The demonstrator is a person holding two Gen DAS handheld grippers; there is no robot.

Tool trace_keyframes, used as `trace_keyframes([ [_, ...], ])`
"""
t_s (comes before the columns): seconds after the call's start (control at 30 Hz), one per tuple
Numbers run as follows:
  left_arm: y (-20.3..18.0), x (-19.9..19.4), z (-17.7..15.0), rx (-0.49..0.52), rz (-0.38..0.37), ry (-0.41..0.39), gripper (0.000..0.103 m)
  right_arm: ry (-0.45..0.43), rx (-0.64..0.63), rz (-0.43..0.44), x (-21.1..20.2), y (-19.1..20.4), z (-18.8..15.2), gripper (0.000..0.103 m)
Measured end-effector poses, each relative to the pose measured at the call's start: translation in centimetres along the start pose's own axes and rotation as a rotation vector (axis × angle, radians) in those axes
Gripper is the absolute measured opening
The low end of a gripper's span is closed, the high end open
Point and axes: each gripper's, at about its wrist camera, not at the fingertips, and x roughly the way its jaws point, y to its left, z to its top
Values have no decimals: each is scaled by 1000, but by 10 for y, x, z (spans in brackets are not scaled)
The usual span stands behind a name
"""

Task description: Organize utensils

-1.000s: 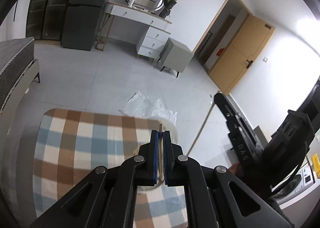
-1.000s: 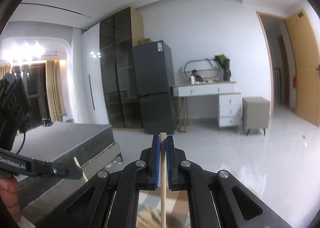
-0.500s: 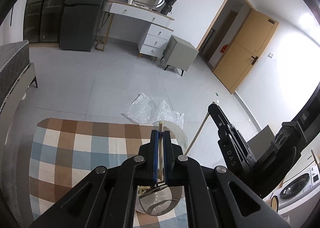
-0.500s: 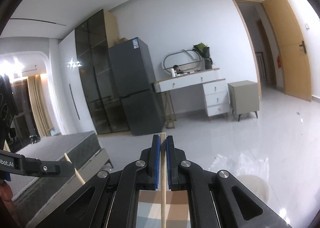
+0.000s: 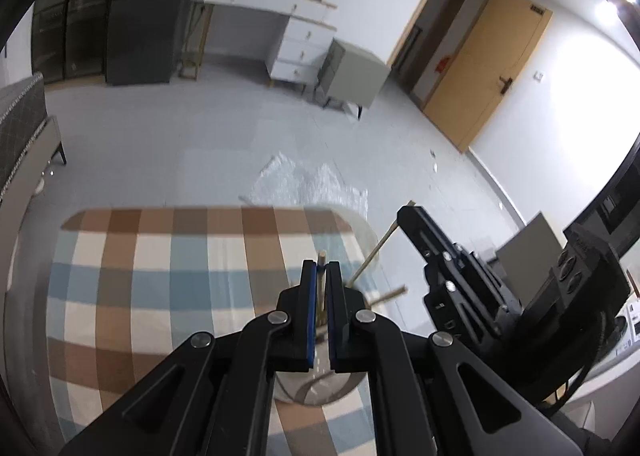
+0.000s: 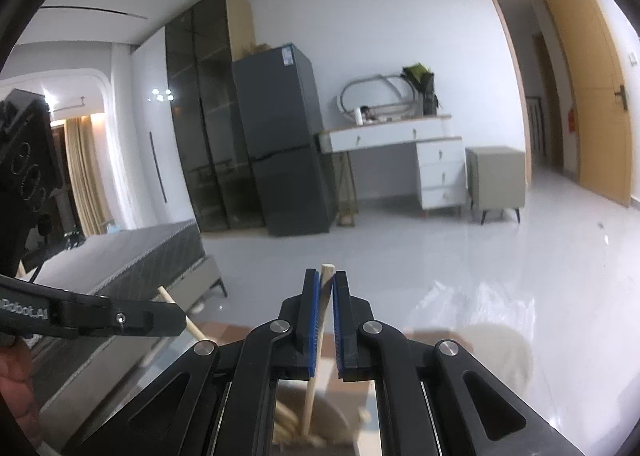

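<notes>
Two black tongs with blue pads work over a tabletop (image 5: 160,296) covered in a brown, blue and cream checked cloth. The left tongs (image 5: 319,296) are clamped on a pale wooden chopstick (image 5: 321,258), whose blunt end just clears the pad tips. The right tongs (image 6: 324,312) are likewise closed on a second pale wooden chopstick (image 6: 326,276), and in the left wrist view that stick (image 5: 372,252) runs down from the right tongs (image 5: 416,224) at a slant toward the clear glass jar (image 5: 360,232) standing at the right end of the cloth.

Each stick seems to be pinched close to its top so that the long lower part hangs free and can be steered into the jar's mouth; holding it high also keeps the wide linkage of the tongs clear of the rim. The left stick stands nearly upright over the jar, while the right one comes in tilted from the side, probably so the two tools do not crowd each other above the same opening.

By count: two tongs, two chopsticks held, one jar. In the right wrist view more pale wooden sticks (image 6: 286,422) lie inside the jar, but they overlap and blur, so I cannot count them. One further wooden piece (image 5: 390,294) pokes out by the jar's right side; whether it rests inside or against the rim is unclear. Crumpled clear plastic wrap (image 5: 308,180) lies on the floor beyond the far edge of the tabletop.
</notes>
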Motion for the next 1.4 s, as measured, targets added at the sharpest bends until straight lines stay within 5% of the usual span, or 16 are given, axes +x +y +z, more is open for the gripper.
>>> trace_keyframes([
  [0.33, 7, 16, -19, -90, 11, 154, 3, 187, -12, 47, -3, 0, -24, 6],
  [0.5, 0, -26, -22, -89, 11, 71, 34, 210, 61, 52, -28, -10, -24, 12],
  [0.63, -8, -62, -31, -74, 56, -5, 52, 174, 79, 26, -62, -9, -17, 35],
  [0.8, -29, -110, -52, 2, 181, -129, 59, 129, 87, 5, -105, 3, -12, 59],
  [0.93, -39, -142, -71, 19, 234, -234, 78, 53, 71, 3, -143, 19, -9, 78],
  [1.4, -41, -183, -119, 49, 347, -396, 93, -81, 0, 4, -221, 64, -20, 101],
])
